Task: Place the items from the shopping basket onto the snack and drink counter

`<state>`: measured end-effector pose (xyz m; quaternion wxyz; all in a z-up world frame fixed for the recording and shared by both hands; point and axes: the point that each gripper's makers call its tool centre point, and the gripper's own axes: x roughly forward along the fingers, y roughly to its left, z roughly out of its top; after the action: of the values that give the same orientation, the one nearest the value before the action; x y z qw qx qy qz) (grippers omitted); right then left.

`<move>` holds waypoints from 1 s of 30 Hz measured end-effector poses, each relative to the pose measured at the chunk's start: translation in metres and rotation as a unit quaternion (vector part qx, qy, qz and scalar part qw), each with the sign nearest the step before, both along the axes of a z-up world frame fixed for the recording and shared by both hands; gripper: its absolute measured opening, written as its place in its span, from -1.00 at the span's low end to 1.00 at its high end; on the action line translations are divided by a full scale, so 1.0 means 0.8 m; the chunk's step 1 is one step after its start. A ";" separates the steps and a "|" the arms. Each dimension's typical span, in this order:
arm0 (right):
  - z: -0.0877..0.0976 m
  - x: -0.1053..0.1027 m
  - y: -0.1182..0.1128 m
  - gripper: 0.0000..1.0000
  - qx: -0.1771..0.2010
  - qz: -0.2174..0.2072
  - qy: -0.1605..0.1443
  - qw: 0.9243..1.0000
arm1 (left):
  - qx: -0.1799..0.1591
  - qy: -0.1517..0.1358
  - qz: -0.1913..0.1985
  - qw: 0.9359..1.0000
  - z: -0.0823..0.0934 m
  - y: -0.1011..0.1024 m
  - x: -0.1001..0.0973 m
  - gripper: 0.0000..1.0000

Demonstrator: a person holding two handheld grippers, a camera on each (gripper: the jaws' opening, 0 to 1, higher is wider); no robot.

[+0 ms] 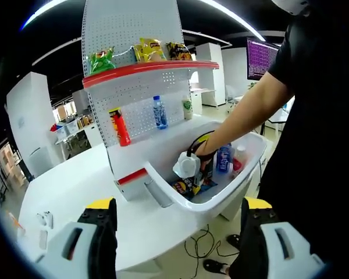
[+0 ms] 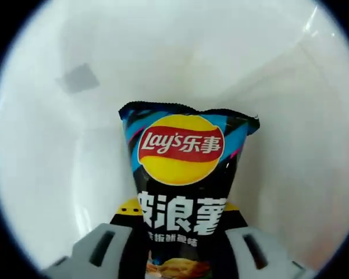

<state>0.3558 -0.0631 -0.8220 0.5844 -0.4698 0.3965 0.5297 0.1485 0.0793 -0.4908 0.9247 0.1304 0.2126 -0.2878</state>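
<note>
Right gripper (image 2: 180, 232) jaws clamp black Lay's crisp bag (image 2: 183, 180) inside white plastic basket (image 2: 58, 145); left gripper (image 1: 177, 224) spread wide, holding nothing.

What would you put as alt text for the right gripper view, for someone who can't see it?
A black Lay's chip bag with a red and yellow logo stands upright between the two jaws of the right hand-held gripper, which appear closed on its lower part. Behind it are the smooth white inner walls of the shopping basket.
</note>
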 end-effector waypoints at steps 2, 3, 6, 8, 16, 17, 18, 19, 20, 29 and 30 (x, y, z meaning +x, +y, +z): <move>0.005 -0.001 -0.001 -0.27 -0.001 0.002 -0.002 1.000 | -0.001 -0.002 -0.001 1.000 0.001 -0.001 0.000 0.75; 0.008 -0.001 0.000 -0.27 0.000 0.002 -0.003 1.000 | 0.001 -0.002 -0.002 1.000 0.001 -0.001 0.000 0.75; 0.016 -0.003 0.002 -0.27 0.005 0.000 -0.002 1.000 | 0.001 -0.002 -0.005 1.000 0.000 -0.002 0.000 0.75; 0.022 -0.004 0.003 -0.27 0.010 -0.007 -0.003 1.000 | 0.001 -0.002 -0.007 1.000 0.000 -0.002 -0.001 0.75; 0.044 -0.012 0.005 -0.27 0.024 -0.002 -0.007 1.000 | 0.000 -0.002 -0.014 1.000 -0.001 -0.002 0.001 0.75; 0.047 -0.013 0.004 -0.27 0.027 -0.004 -0.008 1.000 | 0.000 -0.002 -0.015 1.000 -0.001 -0.002 0.001 0.75; 0.051 -0.014 0.003 -0.27 0.029 -0.005 -0.008 1.000 | -0.001 -0.002 -0.017 1.000 -0.001 -0.002 0.002 0.75; 0.055 -0.015 0.003 -0.27 0.032 -0.005 -0.009 0.999 | 0.000 -0.002 -0.018 1.000 -0.001 -0.003 0.002 0.75; 0.057 -0.016 0.003 -0.27 0.034 -0.004 -0.009 0.999 | 0.000 -0.002 -0.020 1.000 -0.002 -0.003 0.002 0.75; 0.100 -0.025 0.008 -0.27 0.056 -0.005 -0.027 0.998 | 0.001 -0.005 -0.040 0.999 0.001 -0.010 0.017 0.75; 0.106 -0.026 0.008 -0.27 0.062 -0.005 -0.025 0.998 | 0.002 -0.005 -0.043 0.999 0.001 -0.011 0.019 0.75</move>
<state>0.3348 -0.0563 -0.7370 0.6248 -0.4436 0.3509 0.5383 0.1634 0.0705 -0.4899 0.9122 0.1428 0.2024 -0.3265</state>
